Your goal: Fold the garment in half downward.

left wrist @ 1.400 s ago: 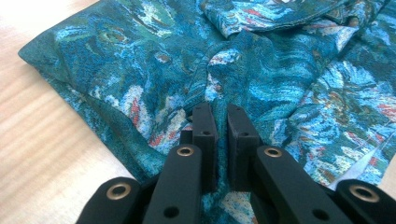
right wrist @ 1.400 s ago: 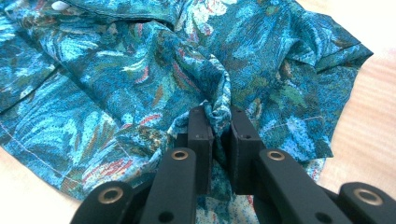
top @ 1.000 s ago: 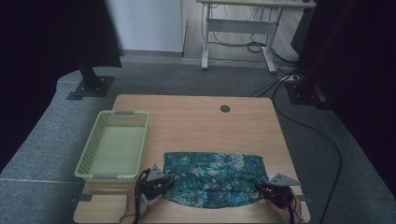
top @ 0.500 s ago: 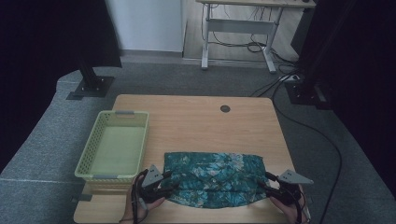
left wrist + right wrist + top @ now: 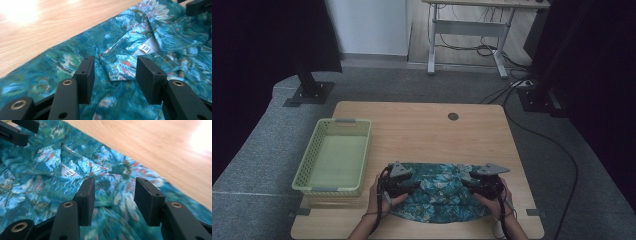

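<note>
Teal floral-print fabric shirt lies folded flat on the light wooden table, at the near edge, just right of the pale green plastic mesh basket. The basket and the shirt are near each other; cannot tell whether they touch.

Left gripper, held in the person's left hand, sits over the shirt's left part. In the left gripper view its jaws stand apart, holding nothing, with a collar point of the shirt lying between them; a small white label shows inside the neck opening beyond.

Right gripper, held in the right hand, sits over the shirt's right part. In the right gripper view its jaws are likewise spread wide, with flat cloth beneath the gap and nothing clamped.

Each gripper view shows the other gripper's black jaws at an upper corner, across the collar.

Small dark round grommet sits in the tabletop at the far side, well apart from the shirt.
</note>
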